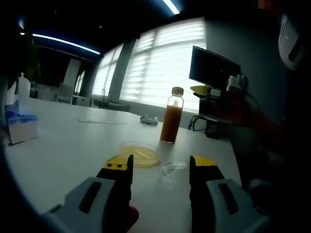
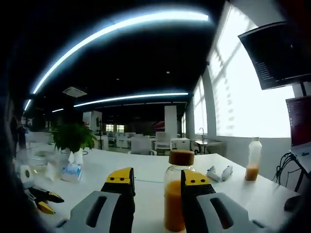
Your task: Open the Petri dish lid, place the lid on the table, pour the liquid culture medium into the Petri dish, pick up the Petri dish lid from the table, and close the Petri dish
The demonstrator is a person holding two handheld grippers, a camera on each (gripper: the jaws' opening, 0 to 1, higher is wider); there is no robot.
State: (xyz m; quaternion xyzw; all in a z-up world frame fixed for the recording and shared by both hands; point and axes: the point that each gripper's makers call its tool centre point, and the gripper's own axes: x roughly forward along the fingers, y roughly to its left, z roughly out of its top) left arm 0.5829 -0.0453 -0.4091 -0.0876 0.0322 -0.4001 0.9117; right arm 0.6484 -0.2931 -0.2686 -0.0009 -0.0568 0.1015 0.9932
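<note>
In the left gripper view, a Petri dish (image 1: 140, 153) holding yellow medium sits on the white table (image 1: 68, 150), just beyond my open left gripper (image 1: 160, 167). Its clear lid (image 1: 173, 171) lies flat on the table to the dish's right, between my jaw tips. A glass bottle (image 1: 171, 115) of orange liquid with a tan cap stands upright behind the dish. The right gripper (image 1: 206, 90) hovers to the bottle's right, apart from it, in a person's hand. In the right gripper view the bottle (image 2: 174, 199) stands close ahead of my open right gripper (image 2: 158, 182), partly behind the right jaw.
A blue tissue box (image 1: 22, 128) stands at the table's left edge and a dark monitor (image 1: 214, 68) at the back right. The right gripper view has a second small bottle (image 2: 252, 167), pliers (image 2: 43, 199), a tape roll (image 2: 24, 173), a plant (image 2: 73, 137) and a laptop (image 2: 299, 121).
</note>
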